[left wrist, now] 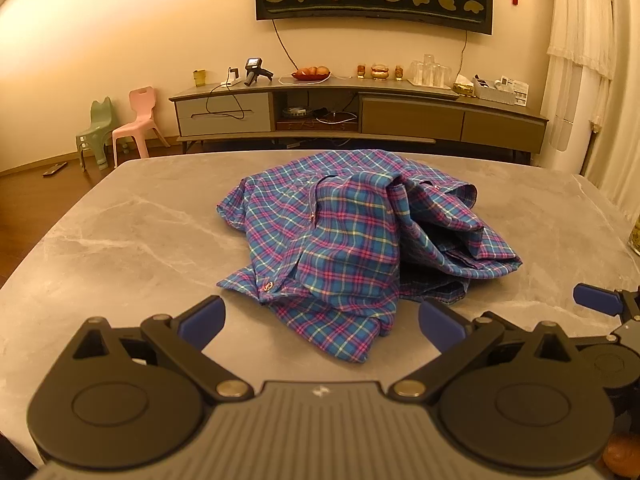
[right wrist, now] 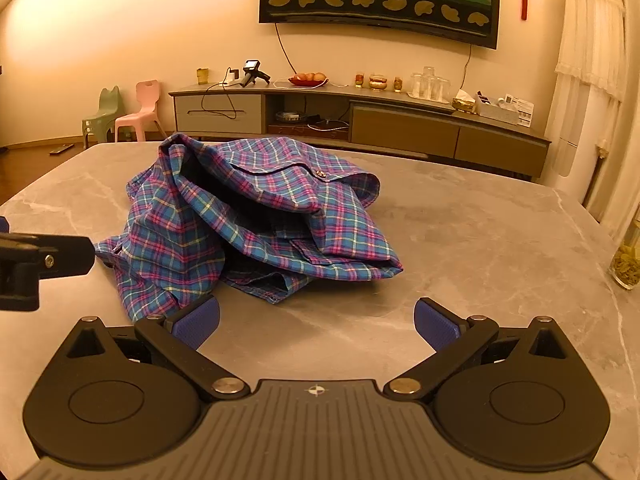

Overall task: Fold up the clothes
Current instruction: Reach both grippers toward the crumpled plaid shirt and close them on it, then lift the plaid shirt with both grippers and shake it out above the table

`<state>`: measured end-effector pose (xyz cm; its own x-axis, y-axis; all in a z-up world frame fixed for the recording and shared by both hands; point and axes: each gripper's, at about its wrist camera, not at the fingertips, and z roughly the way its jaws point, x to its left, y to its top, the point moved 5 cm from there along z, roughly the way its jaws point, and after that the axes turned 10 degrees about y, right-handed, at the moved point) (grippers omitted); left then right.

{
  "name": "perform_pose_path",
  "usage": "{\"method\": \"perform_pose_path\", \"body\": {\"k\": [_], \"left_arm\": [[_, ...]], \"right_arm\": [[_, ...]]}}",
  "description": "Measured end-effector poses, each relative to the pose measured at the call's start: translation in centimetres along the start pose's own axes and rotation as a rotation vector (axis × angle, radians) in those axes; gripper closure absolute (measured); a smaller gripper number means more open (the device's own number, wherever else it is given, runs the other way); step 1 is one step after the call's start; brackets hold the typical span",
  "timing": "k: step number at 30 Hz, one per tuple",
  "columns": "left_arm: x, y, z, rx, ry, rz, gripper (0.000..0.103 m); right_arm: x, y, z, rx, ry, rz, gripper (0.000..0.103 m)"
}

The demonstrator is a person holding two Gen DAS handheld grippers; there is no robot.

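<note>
Left gripper (left wrist: 320, 322): I see its jaws spread wide, nothing between them, just short of the shirt's near hem.
Right gripper (right wrist: 316, 324): jaws apart too, over bare table, empty.
Shirt (left wrist: 344, 232): a crumpled plaid heap, at my left gripper's 12 o'clock, my right's 11.
Table (right wrist: 480, 240): grey marble.

No readable text, label or brand anywhere

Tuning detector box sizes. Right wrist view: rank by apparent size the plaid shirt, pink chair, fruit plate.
1. plaid shirt, largest, though nearest the camera
2. pink chair
3. fruit plate, smallest
</note>
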<state>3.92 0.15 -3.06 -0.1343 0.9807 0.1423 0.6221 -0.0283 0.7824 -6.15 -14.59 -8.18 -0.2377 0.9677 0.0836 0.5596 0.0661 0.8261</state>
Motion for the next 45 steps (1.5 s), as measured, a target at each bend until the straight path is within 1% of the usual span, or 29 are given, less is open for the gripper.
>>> {"method": "perform_pose_path", "body": {"k": [2, 4, 10, 13, 18, 22, 23, 24, 25, 26, 27, 28, 29, 30, 31, 32, 33, 34, 37, 40, 41, 42, 43, 44, 45], "left_arm": [[0.3, 0.1, 0.1, 0.008, -0.003, -0.013, 0.000], [-0.2, -0.3, -0.2, 0.006, -0.005, -0.015, 0.000], [0.0, -0.4, -0.7, -0.030, -0.011, -0.003, 0.000], [0.1, -0.9, -0.2, 0.000, -0.019, 0.030, 0.000], [0.1, -1.9, 0.1, 0.004, 0.000, 0.084, 0.000], [0.3, -2.1, 0.3, 0.021, -0.037, 0.066, 0.000], [0.3, -2.2, 0.3, 0.021, -0.046, 0.067, 0.004], [0.3, -2.2, 0.3, 0.020, -0.053, 0.069, 0.019], [0.3, -2.2, 0.3, 0.021, -0.063, 0.069, 0.028], [0.3, -2.2, 0.3, 0.023, -0.074, 0.068, 0.050], [0.3, -2.3, 0.3, 0.026, -0.079, 0.066, 0.070], [0.3, -2.3, 0.3, 0.029, -0.082, 0.063, 0.079], [0.3, -2.3, 0.3, 0.028, -0.085, 0.062, 0.096], [0.4, -2.2, 0.3, 0.026, -0.088, 0.061, 0.102], [0.4, -2.2, 0.3, 0.024, -0.091, 0.059, 0.103], [0.5, -2.0, 0.2, 0.015, -0.092, 0.056, 0.103], [0.6, -1.9, 0.1, 0.005, -0.094, 0.052, 0.103], [0.6, -1.7, 0.0, -0.005, -0.096, 0.049, 0.103], [0.9, -1.0, 0.1, -0.017, -0.104, 0.035, 0.103], [1.2, -0.5, 0.6, -0.017, -0.099, 0.050, 0.103], [1.4, -0.3, 1.0, -0.012, -0.100, 0.052, 0.095], [1.5, -0.2, 1.3, -0.006, -0.101, 0.054, 0.071], [1.7, -0.1, 1.7, 0.000, -0.102, 0.055, 0.051], [1.9, 0.1, 2.1, -0.004, -0.106, 0.054, 0.016], [2.0, 0.2, 2.5, -0.011, -0.111, 0.053, 0.001]], "right_arm": [[0.0, 0.0, 0.0, -0.003, -0.001, -0.001, 0.001], [0.1, 0.0, 0.0, -0.006, 0.002, 0.000, 0.001], [-0.2, 0.3, -0.5, -0.017, 0.033, 0.019, 0.001], [0.0, 0.2, -0.8, -0.020, 0.041, 0.021, 0.001], [0.4, 0.1, -0.7, -0.013, 0.043, 0.010, 0.001], [0.6, 0.1, -0.8, -0.012, 0.049, 0.004, 0.001], [0.6, 0.1, -0.8, -0.015, 0.055, 0.002, 0.001], [0.7, 0.2, -0.9, -0.018, 0.061, 0.001, 0.001], [0.8, 0.2, -1.0, -0.021, 0.068, 0.000, 0.001], [0.8, 0.2, -1.1, -0.027, 0.084, 0.001, 0.005], [0.9, 0.3, -1.2, -0.030, 0.094, 0.001, 0.013], [0.9, 0.3, -1.3, -0.033, 0.103, 0.001, 0.036], [0.9, 0.3, -1.3, -0.029, 0.105, 0.002, 0.060], [0.9, 0.3, -1.2, -0.025, 0.106, 0.003, 0.069], [0.9, 0.3, -1.2, -0.026, 0.115, 0.005, 0.085], [0.9, 0.3, -1.3, -0.028, 0.125, 0.007, 0.099], [0.9, 0.3, -1.3, -0.031, 0.136, 0.014, 0.101], [0.9, 0.4, -1.5, -0.041, 0.140, 0.015, 0.103], [1.1, 0.7, -1.9, -0.062, 0.144, 0.015, 0.103], [1.0, 0.8, -1.7, -0.065, 0.129, 0.024, 0.103], [0.8, 0.7, -1.4, -0.060, 0.120, 0.032, 0.103], [0.6, 0.7, -1.1, -0.055, 0.112, 0.039, 0.101], [0.6, 0.6, -0.9, -0.058, 0.107, 0.040, 0.085], [0.6, 0.6, -0.9, -0.062, 0.103, 0.040, 0.048], [0.6, 0.6, -0.8, -0.066, 0.098, 0.040, 0.028]]}}
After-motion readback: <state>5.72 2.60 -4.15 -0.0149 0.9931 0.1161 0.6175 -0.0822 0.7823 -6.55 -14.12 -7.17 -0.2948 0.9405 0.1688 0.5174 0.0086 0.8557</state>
